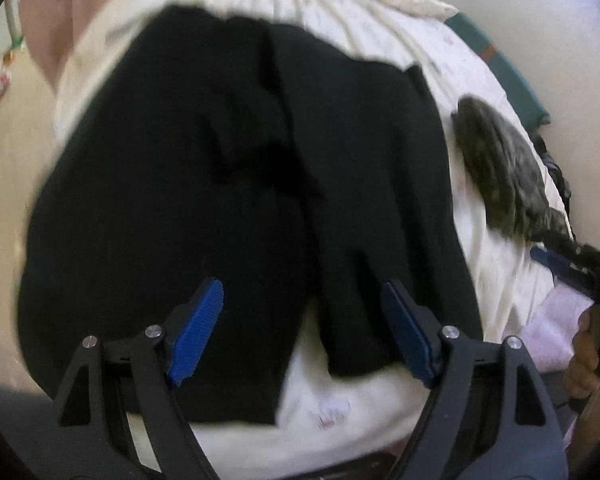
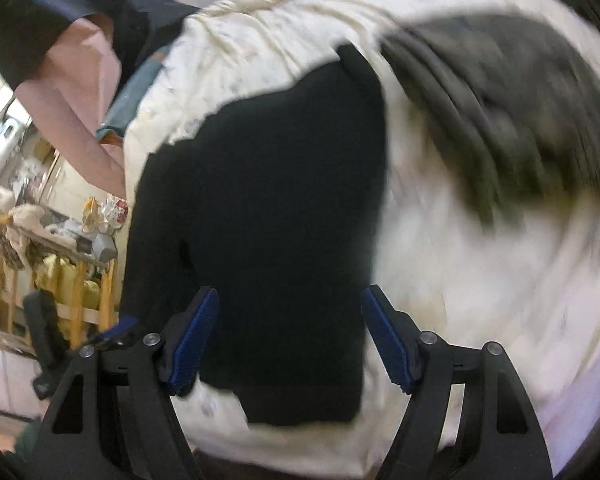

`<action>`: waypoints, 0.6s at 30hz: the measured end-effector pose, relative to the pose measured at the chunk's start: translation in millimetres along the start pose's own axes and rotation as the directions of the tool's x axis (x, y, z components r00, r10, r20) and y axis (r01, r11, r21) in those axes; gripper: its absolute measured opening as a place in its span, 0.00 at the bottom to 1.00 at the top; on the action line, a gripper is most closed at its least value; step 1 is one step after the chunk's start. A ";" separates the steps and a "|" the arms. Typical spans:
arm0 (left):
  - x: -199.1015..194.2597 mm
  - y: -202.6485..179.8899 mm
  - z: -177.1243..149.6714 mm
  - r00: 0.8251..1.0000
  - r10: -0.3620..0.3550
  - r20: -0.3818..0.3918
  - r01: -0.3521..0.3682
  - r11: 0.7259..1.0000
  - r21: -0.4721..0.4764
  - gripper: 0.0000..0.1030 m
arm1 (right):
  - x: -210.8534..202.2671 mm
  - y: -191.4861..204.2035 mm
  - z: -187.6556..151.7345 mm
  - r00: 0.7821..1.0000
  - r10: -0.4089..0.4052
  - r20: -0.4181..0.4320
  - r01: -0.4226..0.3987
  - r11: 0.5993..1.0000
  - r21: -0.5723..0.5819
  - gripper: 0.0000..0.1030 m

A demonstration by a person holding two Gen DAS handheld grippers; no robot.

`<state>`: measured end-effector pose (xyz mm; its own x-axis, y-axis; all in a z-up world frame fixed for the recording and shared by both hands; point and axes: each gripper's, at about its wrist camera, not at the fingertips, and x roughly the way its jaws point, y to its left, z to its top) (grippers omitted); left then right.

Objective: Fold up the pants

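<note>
On the bed, over a cream sheet (image 1: 380, 40), lie the black pants (image 1: 204, 184), spread flat with the two legs side by side and a dark crease between them. For a good fold, each gripper should take one corner of the same end, pinch only the cloth and carry both corners level. Left gripper (image 1: 300, 332) and right gripper (image 2: 290, 340) hang over the pants with jaws wide apart, holding nothing. A grey garment (image 2: 520, 112) lies beside them

home bedroom: bedsheet (image 1: 380, 432), cluttered shelves (image 2: 60, 248)
</note>
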<state>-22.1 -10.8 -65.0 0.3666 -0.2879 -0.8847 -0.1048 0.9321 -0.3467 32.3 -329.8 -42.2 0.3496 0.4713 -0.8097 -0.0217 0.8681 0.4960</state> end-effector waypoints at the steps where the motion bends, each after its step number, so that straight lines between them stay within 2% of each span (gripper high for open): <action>1: 8.8 0.0 -11.0 1.000 -0.013 -0.020 0.013 0.999 -0.030 0.73 | 2.5 -12.0 -12.0 1.000 -0.007 -0.014 0.008 0.999 0.046 0.74; 3: 22.5 -4.0 -25.6 0.998 -0.041 -0.051 0.038 0.997 -0.060 0.66 | 9.9 -36.0 -32.6 0.999 0.008 -0.034 -0.003 0.989 0.148 0.70; 5: 29.5 -11.3 -32.6 0.996 -0.076 -0.042 0.074 0.996 -0.051 0.64 | 18.2 -48.1 -45.8 0.998 0.025 -0.054 -0.013 0.980 0.198 0.58; 7: 33.5 -12.6 -33.0 0.997 -0.073 -0.023 0.072 0.996 -0.048 0.62 | 26.4 -51.4 -53.9 0.997 0.022 -0.076 -0.005 0.975 0.223 0.47; 10: 43.6 -12.2 -30.7 0.994 -0.107 -0.035 0.105 0.993 -0.047 0.49 | 35.4 -45.4 -56.3 0.995 -0.020 -0.095 0.037 0.982 0.186 0.44; 12: 49.6 -10.7 -33.0 0.991 -0.124 -0.046 0.121 0.990 -0.067 0.49 | 42.5 -44.9 -55.5 0.993 -0.039 -0.112 0.058 0.983 0.172 0.43; 14: 54.3 -17.5 -35.1 0.990 -0.132 -0.050 0.130 0.991 -0.033 0.47 | 53.7 -44.7 -56.5 0.987 -0.060 -0.150 0.084 0.983 0.164 0.42; 15: 56.0 -21.7 -36.0 0.991 -0.122 -0.055 0.122 0.992 -0.007 0.44 | 57.6 -45.5 -61.7 0.984 -0.061 -0.165 0.087 0.983 0.159 0.37; 17: 60.5 -31.8 -39.0 0.990 -0.118 -0.075 0.121 0.992 0.045 0.34 | 62.9 -39.8 -64.3 0.982 -0.066 -0.176 0.090 0.987 0.132 0.29; 18: 61.1 -34.7 -39.9 0.990 -0.115 -0.076 0.120 0.991 0.063 0.10 | 62.6 -36.9 -63.9 0.982 -0.073 -0.172 0.093 0.990 0.109 0.21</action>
<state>-33.0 -69.5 -119.5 0.3050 -0.4091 -0.8600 -0.0012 0.9029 -0.4299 -4.9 -322.3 -131.2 0.1839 0.4266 -0.8855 0.1131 0.8858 0.4502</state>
